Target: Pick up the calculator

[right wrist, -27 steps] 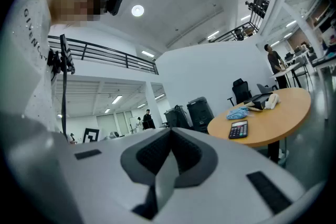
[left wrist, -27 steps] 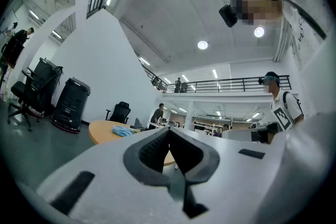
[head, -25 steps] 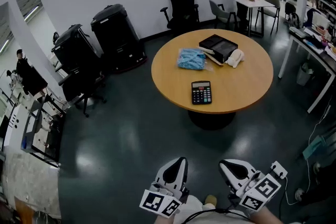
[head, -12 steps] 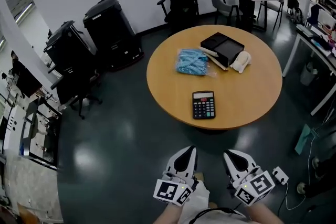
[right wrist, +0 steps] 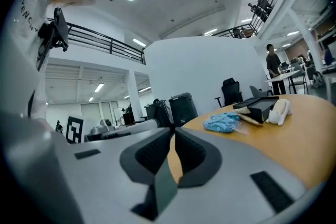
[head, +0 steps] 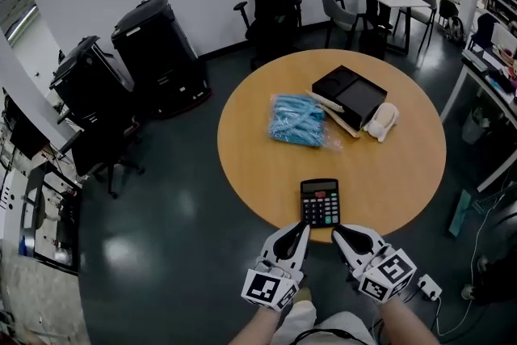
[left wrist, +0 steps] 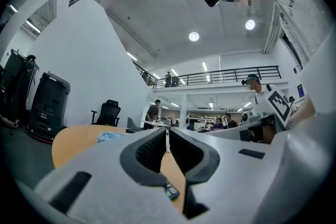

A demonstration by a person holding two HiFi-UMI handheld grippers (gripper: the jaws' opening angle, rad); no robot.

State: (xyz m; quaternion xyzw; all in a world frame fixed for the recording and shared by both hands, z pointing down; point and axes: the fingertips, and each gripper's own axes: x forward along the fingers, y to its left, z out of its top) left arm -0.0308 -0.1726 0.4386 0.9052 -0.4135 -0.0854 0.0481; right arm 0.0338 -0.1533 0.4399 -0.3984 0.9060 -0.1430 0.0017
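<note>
Both tools have travelled forward since a second ago. Then they hung over the dark floor, well short of the round tabletop (head: 258,166); now their tips sit at its near edge. The calculator (head: 320,202) has not shifted on the wood. It lies flat at the tabletop's 6 o'clock rim, keys up, display at its far end.

The left tool (head: 296,233) points in from about 7 o'clock of the calculator. The right tool (head: 342,235) points in from about 5 o'clock. Both are just beside its near edge, though I cannot tell whether either touches it. In each gripper view the jaws stand together with nothing between them, so both tools are closed and empty. A corner of the calculator shows just beneath the left tool's jaws in the left gripper view.

Further in, a blue bag (head: 297,119) lies at roughly 11 o'clock of the calculator. A black box (head: 350,95) and a white object (head: 382,121) lie near 1 o'clock. All are well apart from the calculator and out of the way.

As I judge it, the approach is nearly done but the grasp has not begun. One tool must part its jaws before it can take the thin body. A flat thing lying flush on wood offers little edge to bite on, so it may slide away rather than lift.
</note>
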